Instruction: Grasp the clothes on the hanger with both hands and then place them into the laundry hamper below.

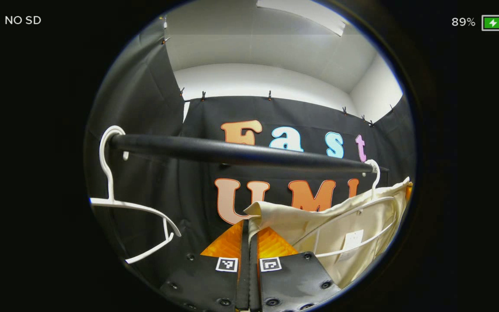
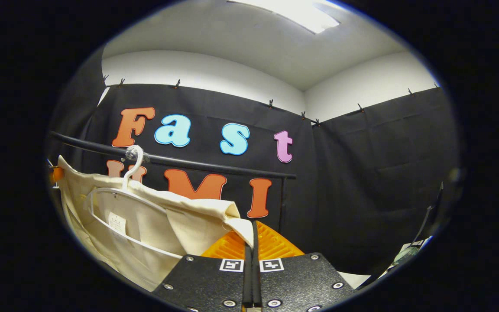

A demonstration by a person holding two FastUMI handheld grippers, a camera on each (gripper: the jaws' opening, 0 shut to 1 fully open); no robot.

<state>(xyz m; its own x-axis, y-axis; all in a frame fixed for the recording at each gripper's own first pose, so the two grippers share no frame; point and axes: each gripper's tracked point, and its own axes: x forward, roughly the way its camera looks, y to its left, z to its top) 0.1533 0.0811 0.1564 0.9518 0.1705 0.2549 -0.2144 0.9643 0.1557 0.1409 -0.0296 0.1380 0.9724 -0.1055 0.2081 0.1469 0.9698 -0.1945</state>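
Cream cloth is what I have at both claws: the garment [image 1: 353, 225] hangs on a white hanger [image 1: 362, 212] from the black rail [image 1: 232, 151], and its two shoulder ends reach toward my tools.

From the left gripper view, my left claw [image 1: 248, 225] has its two fingers drawn together with barely a slit between them, and the near corner of the garment lies right at the tips, folded over them on the right side. I take it as pinched there, though the cloth covers the contact itself. A second hanger [image 1: 137, 208], bare and white, hangs on the same rail off to the left, well apart from the garment. The rail runs across the view above my fingers, and the clothed hanger's hook sits near its far right end.

From the right gripper view, my right claw [image 2: 253, 234] is likewise closed to a thin line, and the other corner of the garment [image 2: 154, 221] droops over the left finger's tip and into the slit. The hanger [image 2: 119, 195] shows through the neck opening, its hook [image 2: 133, 162] over the rail [image 2: 215, 167]. A small tag is sewn inside the collar; I cannot read it.

The garment is up on the rail, stretched between my two claws.
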